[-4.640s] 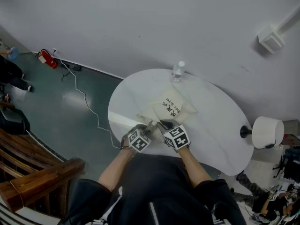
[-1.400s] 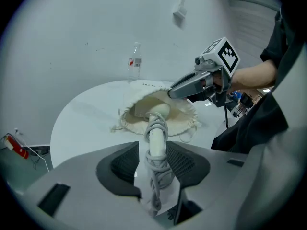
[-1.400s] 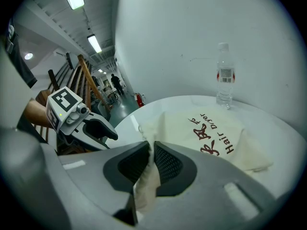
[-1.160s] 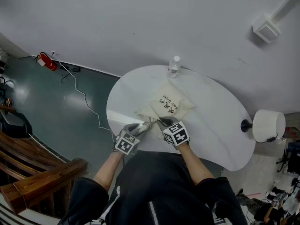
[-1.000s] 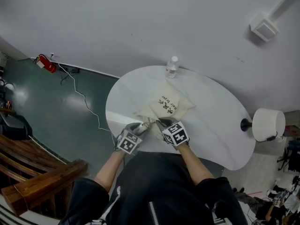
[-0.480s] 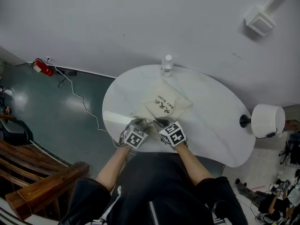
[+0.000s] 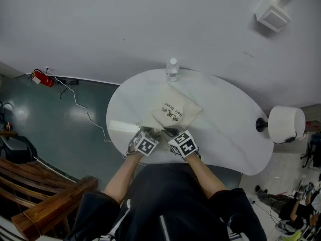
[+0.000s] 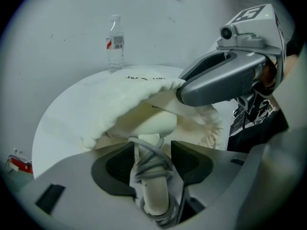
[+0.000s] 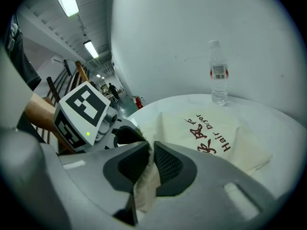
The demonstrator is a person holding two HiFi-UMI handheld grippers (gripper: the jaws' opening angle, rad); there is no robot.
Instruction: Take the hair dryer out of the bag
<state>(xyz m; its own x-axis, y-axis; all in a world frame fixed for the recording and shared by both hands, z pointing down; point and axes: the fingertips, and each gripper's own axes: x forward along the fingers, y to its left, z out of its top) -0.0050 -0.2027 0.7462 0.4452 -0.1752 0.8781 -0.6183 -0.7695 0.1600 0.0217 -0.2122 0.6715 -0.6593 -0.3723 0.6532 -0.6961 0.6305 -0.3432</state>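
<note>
The hair dryer (image 8: 156, 123) is a smooth cream plastic thing with a rounded body and a straight tube handle, and it lies in the open mouth of the bag (image 7: 173, 112). A grey rubbery cord (image 8: 151, 164) is wound in loops round the handle. The left gripper (image 8: 152, 147) straddles that handle; its jaws have just been opening and stand wide, with the dark ribbed pads off the handle. The bag is soft cream cloth with a ruffled rim and printed lettering. At its mouth the right gripper (image 9: 151, 147) is pinched tight on a fold of the cloth. The bag lies on a glossy white rounded table (image 7: 225, 129). Beyond the bag's closed end stands a clear plastic bottle (image 7: 172, 69).
</note>
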